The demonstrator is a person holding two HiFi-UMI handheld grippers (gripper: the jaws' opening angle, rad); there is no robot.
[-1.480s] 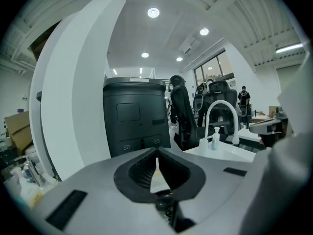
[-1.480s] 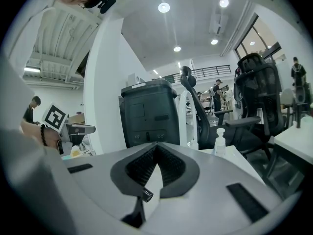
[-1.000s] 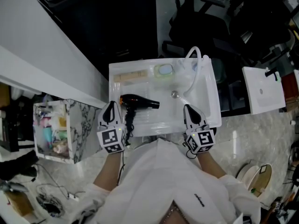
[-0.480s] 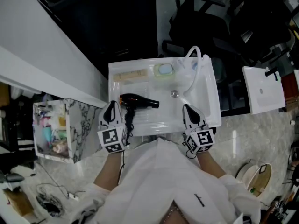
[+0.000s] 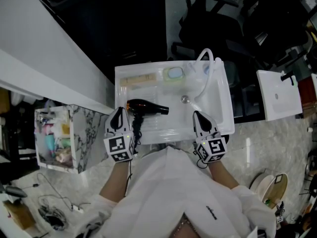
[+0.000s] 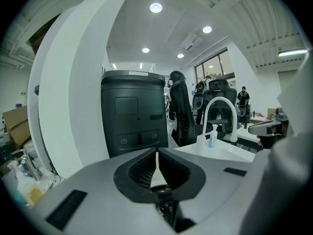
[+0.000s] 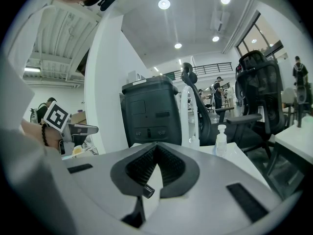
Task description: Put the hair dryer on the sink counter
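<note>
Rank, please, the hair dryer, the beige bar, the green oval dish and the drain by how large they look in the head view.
1. hair dryer, close to the bar in length but bulkier
2. beige bar
3. green oval dish
4. drain
All lie on the same sink counter, so nearness hardly skews this.

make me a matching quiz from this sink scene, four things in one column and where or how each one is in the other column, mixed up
Things:
1. hair dryer
2. faucet
3. drain
4. left gripper

Descriptions:
A. white and arched, at the far right of the sink
B. jaws shut, nothing between them
C. black, lying on the left part of the counter
D. round and metal, near the sink's middle

Pairs: 1-C, 2-A, 3-D, 4-B
</note>
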